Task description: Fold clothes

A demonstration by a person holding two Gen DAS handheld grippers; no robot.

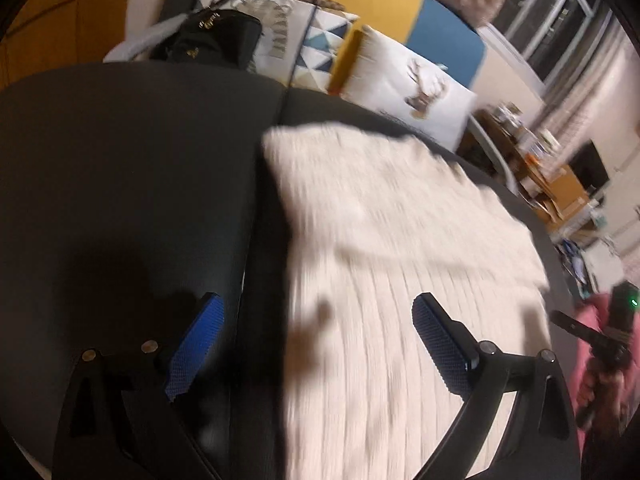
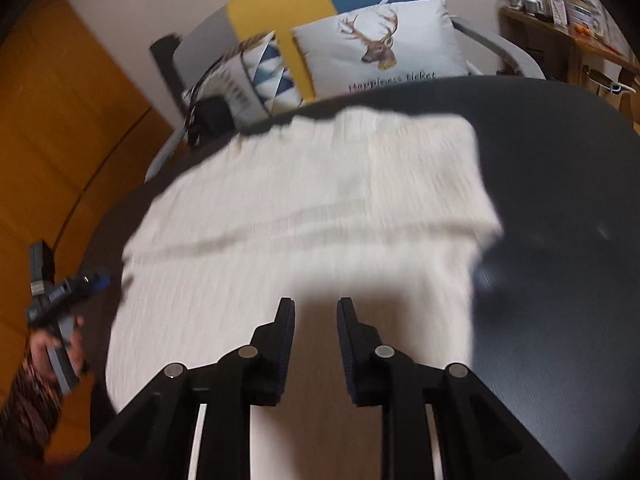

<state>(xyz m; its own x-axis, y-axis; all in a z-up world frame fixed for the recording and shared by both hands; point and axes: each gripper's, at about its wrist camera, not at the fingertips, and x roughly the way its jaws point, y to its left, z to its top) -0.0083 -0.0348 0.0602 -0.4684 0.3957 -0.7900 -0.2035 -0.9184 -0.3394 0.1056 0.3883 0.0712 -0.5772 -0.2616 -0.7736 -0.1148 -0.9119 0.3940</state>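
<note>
A cream ribbed knitted garment (image 2: 304,216) is spread folded on the dark round table (image 2: 560,200), beneath and ahead of both claws. The left gripper (image 1: 316,344) is held wide apart, empty; the right gripper (image 2: 316,312) is slightly parted, nothing gripped.

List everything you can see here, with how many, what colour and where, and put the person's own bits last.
garment: one, white ribbed knit, laid flat on the table, partly folded
table: one, dark grey, under the garment
deer cushion: one, white with a deer print, behind the table
triangle cushion: one, white with blue triangles, left of the deer cushion
bag: one, black with a strap, far left behind the table
shelf: one, brown wood, cluttered, far right
left gripper: one, black with blue pads, jaws wide open over the garment's left edge, holding nothing
right gripper: one, black, jaws slightly apart over the garment's near part, nothing between them
</note>
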